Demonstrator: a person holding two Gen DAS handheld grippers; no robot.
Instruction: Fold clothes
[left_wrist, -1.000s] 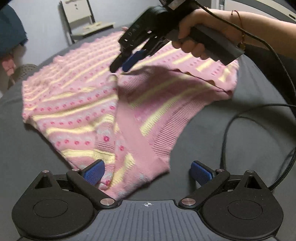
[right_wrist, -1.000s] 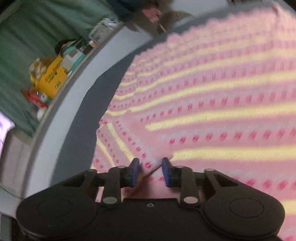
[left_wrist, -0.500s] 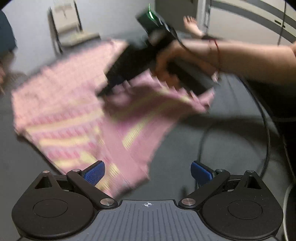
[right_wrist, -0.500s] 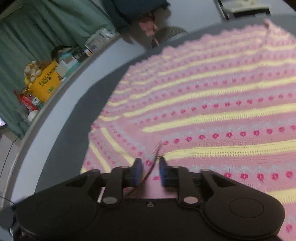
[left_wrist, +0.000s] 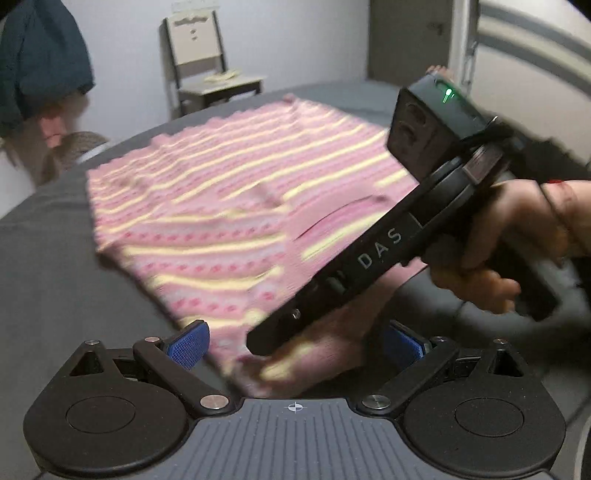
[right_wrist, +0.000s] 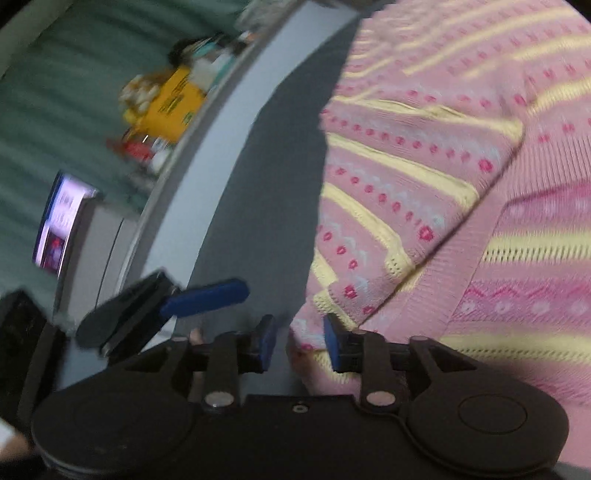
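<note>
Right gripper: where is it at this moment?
In the left wrist view the right gripper crosses from the right, tips low over the pink sweater's near edge between the left gripper's pads; its jaws are opening, sweater edge between them.

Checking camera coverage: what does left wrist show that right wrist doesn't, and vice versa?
Left wrist only: the chair by the far wall, the hand gripping the right handle, the sweater's full spread.

Right wrist only: yellow bag, lit screen, green curtain, and the right claw opening, sweater edge between its pads.

Both: the pink striped sweater, grey table, left claw.
</note>
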